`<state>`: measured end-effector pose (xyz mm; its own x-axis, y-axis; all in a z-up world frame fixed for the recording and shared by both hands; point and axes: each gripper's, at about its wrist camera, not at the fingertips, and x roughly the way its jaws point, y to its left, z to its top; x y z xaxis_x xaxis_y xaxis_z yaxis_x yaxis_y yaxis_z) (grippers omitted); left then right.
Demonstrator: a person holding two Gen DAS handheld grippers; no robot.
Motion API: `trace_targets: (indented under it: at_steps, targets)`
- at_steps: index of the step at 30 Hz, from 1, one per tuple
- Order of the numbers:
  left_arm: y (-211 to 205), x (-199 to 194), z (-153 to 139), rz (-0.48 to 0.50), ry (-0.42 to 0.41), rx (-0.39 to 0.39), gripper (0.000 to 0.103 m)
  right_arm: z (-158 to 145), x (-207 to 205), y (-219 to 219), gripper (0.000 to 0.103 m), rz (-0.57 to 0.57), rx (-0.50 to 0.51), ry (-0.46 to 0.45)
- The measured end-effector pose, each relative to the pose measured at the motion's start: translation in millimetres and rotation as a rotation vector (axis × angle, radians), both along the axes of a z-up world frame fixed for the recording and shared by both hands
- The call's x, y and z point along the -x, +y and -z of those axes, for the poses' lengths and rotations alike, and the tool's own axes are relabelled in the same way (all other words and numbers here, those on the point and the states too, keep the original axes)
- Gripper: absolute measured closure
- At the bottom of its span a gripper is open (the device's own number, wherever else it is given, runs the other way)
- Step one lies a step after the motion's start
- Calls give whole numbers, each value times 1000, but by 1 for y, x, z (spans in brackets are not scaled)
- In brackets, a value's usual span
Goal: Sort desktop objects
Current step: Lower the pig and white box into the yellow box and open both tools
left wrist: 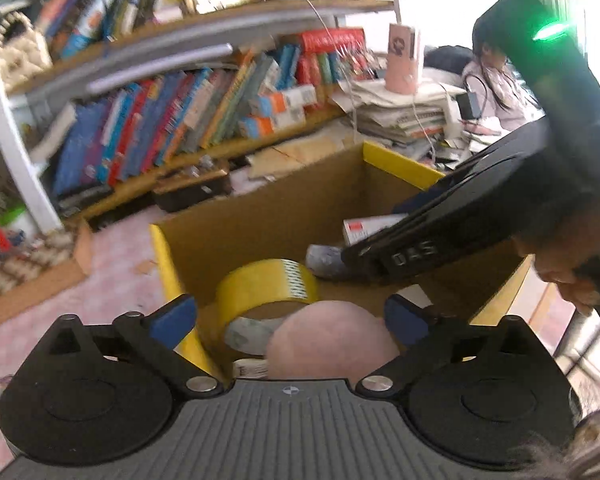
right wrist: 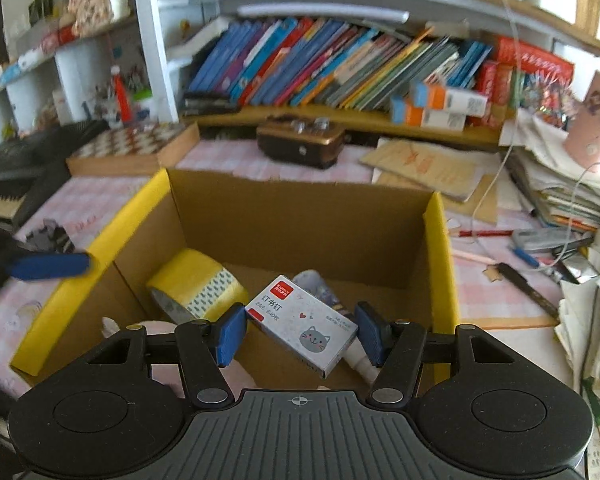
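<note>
While the right claw [right wrist: 300, 330] grasps a small printed cardboard staple box [right wrist: 302, 326] over the yellow-edged carton [right wrist: 300, 216], the left claw [left wrist: 290, 320] hangs released above the glossy tape roll [left wrist: 266, 286].

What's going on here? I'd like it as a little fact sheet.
Place: cluttered desk below shelves of books
Container: open carton with yellow flaps
Already in carton: tape roll, a pink object
Right gripper: closed on staple box, held over the carton's inside
Left gripper: open, empty, above the tape roll
</note>
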<state>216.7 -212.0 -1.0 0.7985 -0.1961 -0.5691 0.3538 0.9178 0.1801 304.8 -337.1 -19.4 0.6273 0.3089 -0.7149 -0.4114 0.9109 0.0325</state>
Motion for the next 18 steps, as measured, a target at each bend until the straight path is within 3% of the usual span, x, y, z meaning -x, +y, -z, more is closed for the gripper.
trace_targets:
  at_steps: [9, 18]
  targets:
    - [29, 27, -13, -104, -32, 92, 0, 7, -12, 17, 42, -89, 78, 81]
    - [46, 43, -28, -161, -58, 151, 0, -4, 4, 7, 36, -36, 21, 10]
